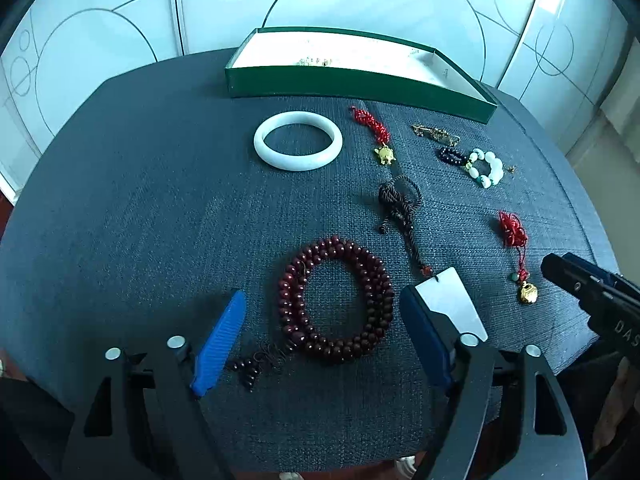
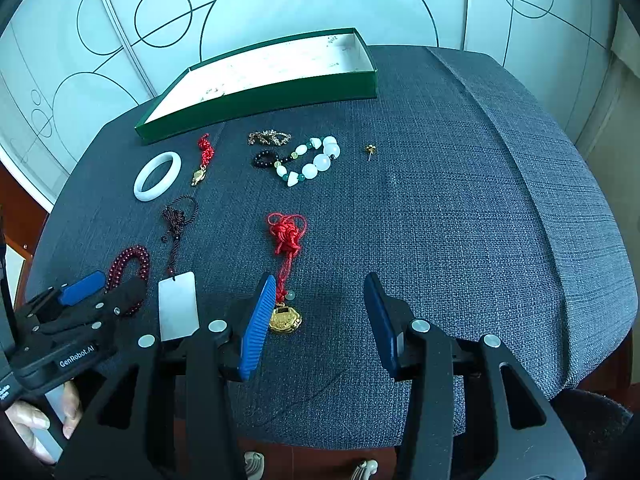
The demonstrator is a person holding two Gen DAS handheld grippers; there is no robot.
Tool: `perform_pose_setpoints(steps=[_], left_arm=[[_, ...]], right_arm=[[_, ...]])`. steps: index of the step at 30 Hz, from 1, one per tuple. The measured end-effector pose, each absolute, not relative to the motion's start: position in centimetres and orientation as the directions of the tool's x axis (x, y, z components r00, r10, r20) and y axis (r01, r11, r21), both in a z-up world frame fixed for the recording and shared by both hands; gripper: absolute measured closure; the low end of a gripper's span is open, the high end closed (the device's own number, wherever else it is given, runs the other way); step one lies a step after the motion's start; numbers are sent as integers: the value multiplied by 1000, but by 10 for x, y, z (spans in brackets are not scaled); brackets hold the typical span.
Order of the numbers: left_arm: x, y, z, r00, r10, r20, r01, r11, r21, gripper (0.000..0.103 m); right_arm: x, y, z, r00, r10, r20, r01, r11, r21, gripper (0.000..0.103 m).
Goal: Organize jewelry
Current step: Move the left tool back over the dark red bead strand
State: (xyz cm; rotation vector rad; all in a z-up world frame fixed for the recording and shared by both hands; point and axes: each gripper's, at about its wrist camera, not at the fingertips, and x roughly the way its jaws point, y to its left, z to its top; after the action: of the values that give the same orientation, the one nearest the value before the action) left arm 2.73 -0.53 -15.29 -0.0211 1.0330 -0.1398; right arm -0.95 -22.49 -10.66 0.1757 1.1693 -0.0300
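A dark red bead bracelet (image 1: 294,304) lies coiled on the grey cloth table (image 1: 160,200), and my left gripper (image 1: 324,320) is open around it, its blue pads clear of the beads on both sides. In the right wrist view the left gripper (image 2: 106,292) hides part of those beads (image 2: 128,258). My right gripper (image 2: 320,312) hovers open with nothing gripped; the gold lock pendant (image 2: 285,320) of a red knot cord (image 2: 288,236) lies on the cloth just inside its left finger. The right gripper (image 1: 580,292) shows at the right edge of the left wrist view.
An open green box (image 1: 360,84) stands at the back. Before it lie a white bangle (image 1: 298,164), a red knot with gold turtle (image 1: 376,128), a gold chain (image 1: 436,134), a white-green bead bracelet (image 1: 486,168), a gold stud (image 2: 369,148) and a white plate pendant (image 1: 452,300).
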Motion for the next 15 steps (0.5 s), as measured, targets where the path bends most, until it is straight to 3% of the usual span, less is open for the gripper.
perform_pose_setpoints(steps=[5, 8, 10, 11, 13, 15], left_arm=[[26, -9, -156, 513, -87, -854, 119, 992, -30, 25], [25, -10, -156, 534, -58, -844, 127, 992, 13, 42], [25, -7, -155, 545, -46, -837, 120, 993, 23, 62], [26, -6, -154, 549, -42, -834, 119, 993, 28, 66], [26, -5, -154, 558, -30, -830, 116, 992, 42, 83], [27, -3, -154, 560, -26, -828, 114, 992, 46, 88]], right_arm=[[-10, -224, -107, 392, 67, -918, 115, 986, 121, 57], [-10, -224, -107, 392, 67, -917, 116, 986, 122, 57], [-10, -224, -107, 392, 67, -918, 115, 986, 121, 57], [-10, -224, -107, 391, 67, -918, 114, 986, 121, 57], [-9, -223, -108, 391, 66, -918, 113, 987, 119, 57], [-9, -222, -108, 391, 64, -918, 113, 987, 117, 57]])
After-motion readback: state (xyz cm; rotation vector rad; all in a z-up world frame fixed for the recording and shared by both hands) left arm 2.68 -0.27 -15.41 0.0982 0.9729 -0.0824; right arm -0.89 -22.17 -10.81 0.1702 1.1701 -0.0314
